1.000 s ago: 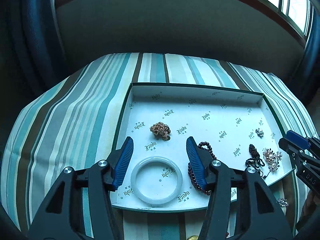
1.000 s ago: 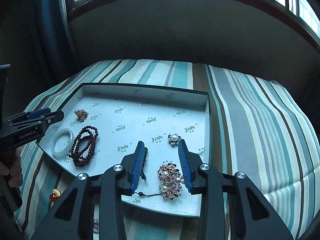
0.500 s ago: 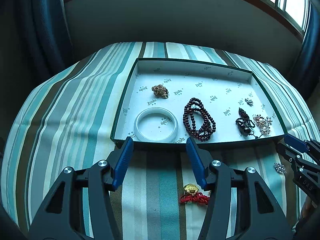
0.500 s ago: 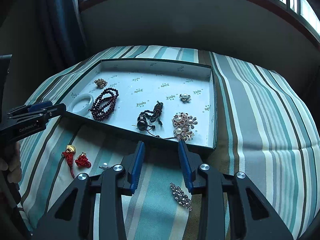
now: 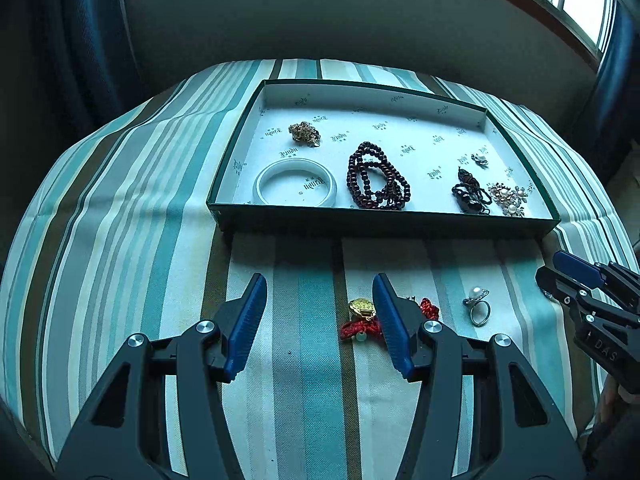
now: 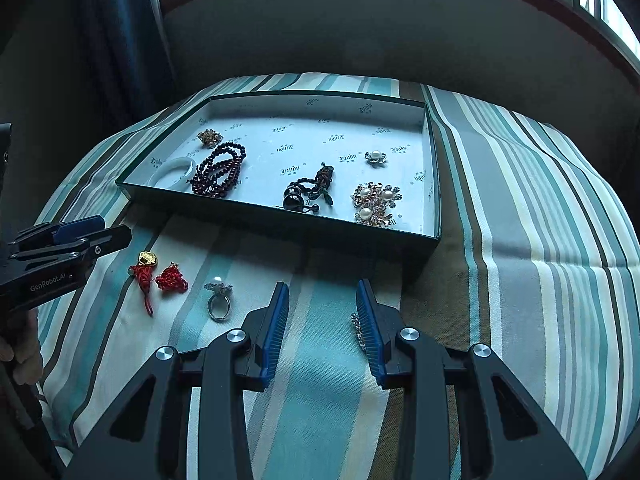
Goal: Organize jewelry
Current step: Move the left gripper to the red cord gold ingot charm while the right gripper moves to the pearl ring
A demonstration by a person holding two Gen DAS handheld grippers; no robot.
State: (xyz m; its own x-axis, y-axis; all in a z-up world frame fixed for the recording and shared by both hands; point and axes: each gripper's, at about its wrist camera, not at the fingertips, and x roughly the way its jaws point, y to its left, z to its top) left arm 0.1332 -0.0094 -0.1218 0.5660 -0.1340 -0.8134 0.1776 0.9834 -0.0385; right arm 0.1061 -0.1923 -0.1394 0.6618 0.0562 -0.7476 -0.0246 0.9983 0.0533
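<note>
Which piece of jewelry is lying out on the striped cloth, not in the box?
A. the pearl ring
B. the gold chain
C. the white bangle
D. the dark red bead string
A. The pearl ring lies on the striped cloth in front of the box, while the bangle, bead string and gold chain lie inside it.

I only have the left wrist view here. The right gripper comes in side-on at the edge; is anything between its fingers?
Observer: No. The right gripper stands open over the striped cloth, holding nothing.
Operator: Anything lying near it that I miss?
Observer: A sparkly pin lies on the cloth, partly hidden behind one finger.
Operator: And the red thing behind my left gripper?
Observer: A red knot, lying beside the gold charm.
</note>
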